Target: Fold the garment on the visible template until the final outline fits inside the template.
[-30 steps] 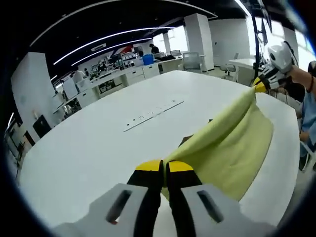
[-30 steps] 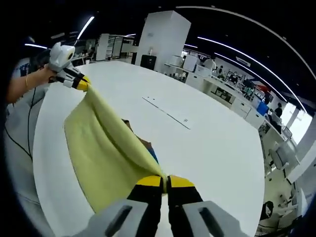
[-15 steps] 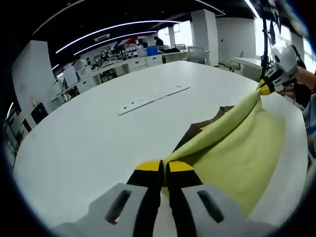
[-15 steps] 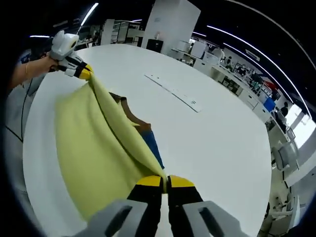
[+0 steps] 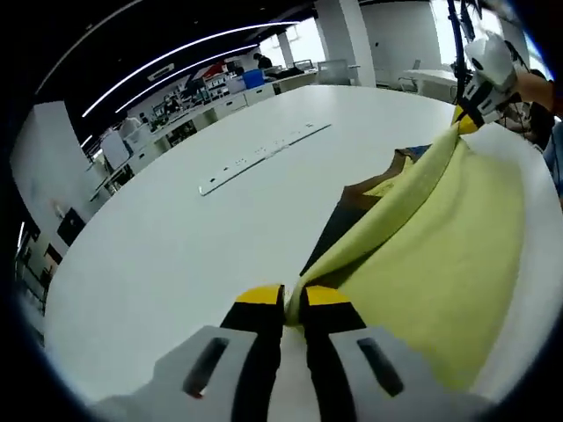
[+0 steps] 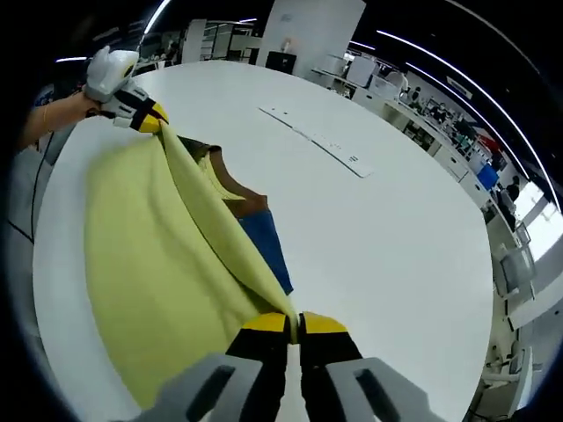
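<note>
Currently you hold the pale yellow-green fabric garment (image 5: 440, 255) stretched between both tools above the large white oval table (image 5: 176, 246). Your left gripper (image 5: 283, 297) has its yellow-tipped jaws pinched tight on one corner of the cloth; your right gripper (image 6: 286, 323) is likewise clamped on the opposite corner, and the lifted edge runs taut between them. The rest of the garment drapes down toward your side of the table.

Beneath the raised edge, the dark brown template sheet (image 5: 339, 230) lies flat on the table, with a blue patch (image 6: 262, 246) beside it in the right gripper view. A narrow white strip with small dark marks (image 5: 255, 163) sits well apart, farther out.

Risks, as judged from here: the draped cloth hides much of the template, so you may lay the fold off-line. Uneven tension between the two corners could skew the edge. Dragging the hanging part could shift the template or pull cloth over the table rim.
</note>
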